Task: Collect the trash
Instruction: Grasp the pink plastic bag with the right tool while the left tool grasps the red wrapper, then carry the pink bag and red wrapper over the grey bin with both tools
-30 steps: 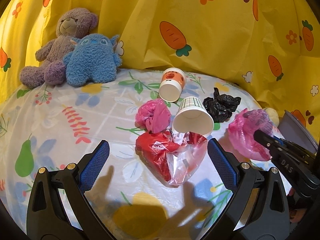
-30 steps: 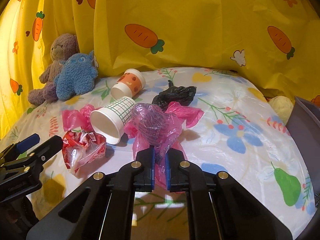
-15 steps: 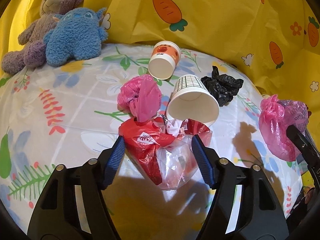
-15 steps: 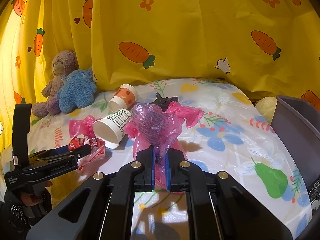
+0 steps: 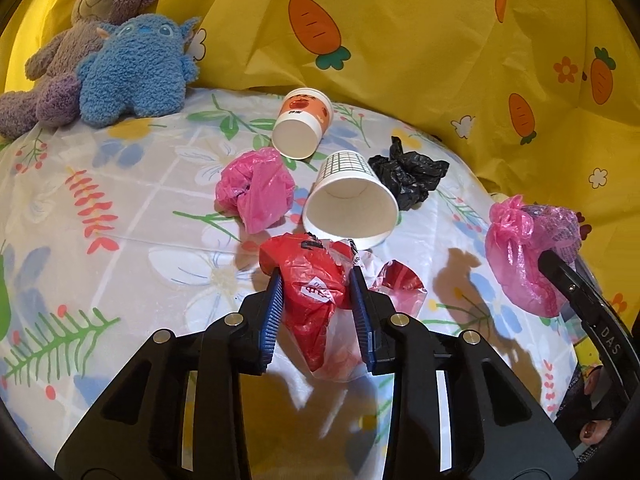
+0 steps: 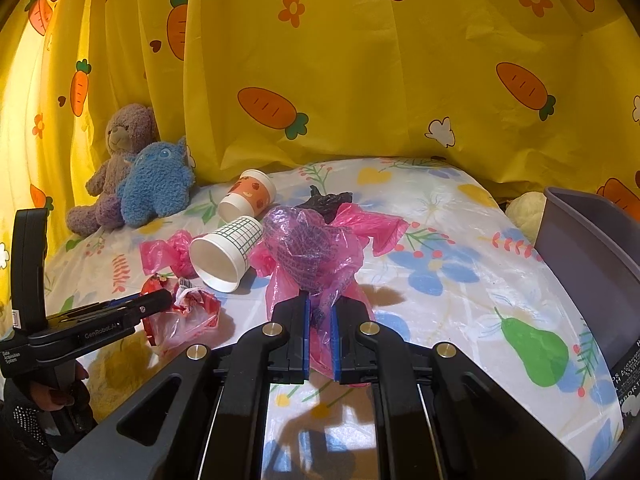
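Around red bag [image 5: 316, 280], left claw [image 5: 316, 304] closing from wide open.

Crumpled red-and-clear bag [image 5: 316, 292] on flowered cloth; pink bag [image 6: 316, 252] lifted; two tipped cups.

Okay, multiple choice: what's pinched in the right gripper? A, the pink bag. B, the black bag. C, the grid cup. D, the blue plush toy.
A: the right gripper is shut on the pink bag, which bulges up above its fingers, while the grid cup, black bag and blue plush toy lie apart on the cloth.
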A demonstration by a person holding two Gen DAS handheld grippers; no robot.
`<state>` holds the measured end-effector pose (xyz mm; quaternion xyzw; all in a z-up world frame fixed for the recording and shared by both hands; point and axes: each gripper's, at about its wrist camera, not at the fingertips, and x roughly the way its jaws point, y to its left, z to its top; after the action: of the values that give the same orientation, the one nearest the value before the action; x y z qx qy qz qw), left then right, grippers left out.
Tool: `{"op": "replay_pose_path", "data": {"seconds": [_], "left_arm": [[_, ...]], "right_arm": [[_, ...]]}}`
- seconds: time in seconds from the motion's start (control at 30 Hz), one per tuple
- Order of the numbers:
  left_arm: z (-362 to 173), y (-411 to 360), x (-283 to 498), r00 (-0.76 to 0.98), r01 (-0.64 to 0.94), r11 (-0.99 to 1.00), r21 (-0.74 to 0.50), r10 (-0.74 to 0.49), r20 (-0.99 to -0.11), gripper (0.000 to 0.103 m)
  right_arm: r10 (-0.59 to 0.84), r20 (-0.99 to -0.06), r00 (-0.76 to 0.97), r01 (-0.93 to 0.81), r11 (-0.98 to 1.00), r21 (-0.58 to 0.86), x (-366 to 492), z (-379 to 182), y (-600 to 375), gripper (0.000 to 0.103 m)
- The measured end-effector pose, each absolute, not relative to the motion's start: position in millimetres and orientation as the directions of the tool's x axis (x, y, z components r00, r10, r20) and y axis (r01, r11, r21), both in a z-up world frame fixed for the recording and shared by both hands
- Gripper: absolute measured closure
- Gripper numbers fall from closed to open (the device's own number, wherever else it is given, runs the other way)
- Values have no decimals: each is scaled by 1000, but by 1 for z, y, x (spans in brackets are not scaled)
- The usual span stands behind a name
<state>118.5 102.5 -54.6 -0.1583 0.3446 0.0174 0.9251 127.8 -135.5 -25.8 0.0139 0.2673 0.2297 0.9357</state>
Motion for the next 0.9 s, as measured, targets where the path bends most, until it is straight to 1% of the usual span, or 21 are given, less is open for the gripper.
{"op": "replay_pose_path", "data": {"seconds": [0.1,0.2,0.37,0.6,0.9], "left_arm": [[-53,97,114,767,-126,959,-254,-68,-638,71],[-55,96,111,767,-116,956,-270,-86,-635,71],[-45,91,102,792,-94,956,-279,-98,-603,72],[-19,62,94,823,-23,968,-252,-125,-554,72],[0,18,97,838,43,980,-197,-142,-527,72]], "right_arm": [[435,-494,753,-417,896,153,125,-26,-138,94],[432,-491,757,-413,898,154,122,-25,-141,94],[430,-476,767,-409,899,155,115,-20,-148,94],[428,-447,785,-403,902,157,106,-11,-161,94],[401,-423,812,-370,916,157,99,-2,-185,94]]}}
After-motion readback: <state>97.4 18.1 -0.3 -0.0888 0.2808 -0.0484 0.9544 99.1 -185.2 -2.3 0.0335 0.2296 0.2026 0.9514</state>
